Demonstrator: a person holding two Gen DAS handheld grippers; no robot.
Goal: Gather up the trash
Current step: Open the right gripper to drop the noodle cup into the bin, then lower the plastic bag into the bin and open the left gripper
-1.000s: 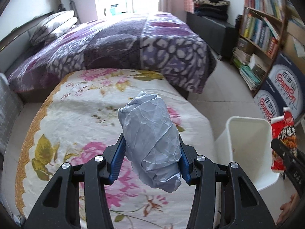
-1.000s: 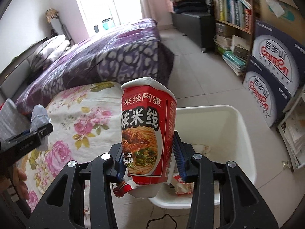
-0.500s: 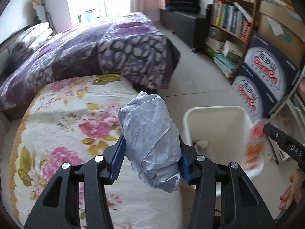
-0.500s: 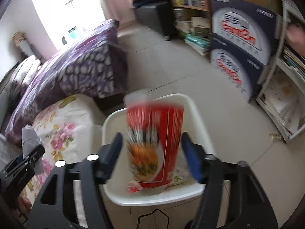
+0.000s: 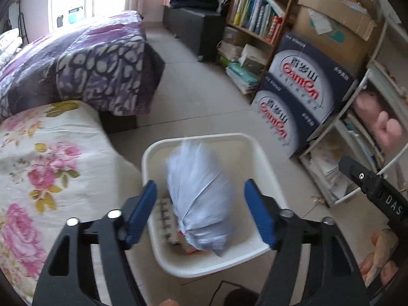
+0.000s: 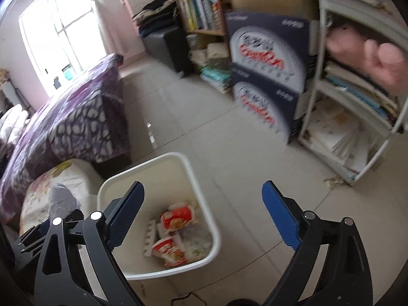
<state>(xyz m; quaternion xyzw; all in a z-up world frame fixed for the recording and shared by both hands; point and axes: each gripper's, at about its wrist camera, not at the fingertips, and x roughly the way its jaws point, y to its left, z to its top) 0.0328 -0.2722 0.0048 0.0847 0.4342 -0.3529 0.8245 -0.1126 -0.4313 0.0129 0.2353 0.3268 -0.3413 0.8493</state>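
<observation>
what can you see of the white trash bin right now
The white trash bin is a smooth, plastic-looking tub with rounded corners and a rolled rim, standing upright on the tiled floor beside the floral bedspread. Inside lie two red noodle cups and pale wrappers. A crumpled pale blue bag, motion-blurred, sits between the open fingers of the left hand-held gripper over its opening.

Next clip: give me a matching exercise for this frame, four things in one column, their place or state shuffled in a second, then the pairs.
Things
1. grey-blue wad
2. red noodle cup
3. right gripper
4. Ganten boxes

Place or state
A. stacked beside the bookshelf
B. open and empty
C. lying in the white bin
D. between the open fingers of the left gripper, over the bin

Pairs: 1-D, 2-C, 3-B, 4-A
</observation>
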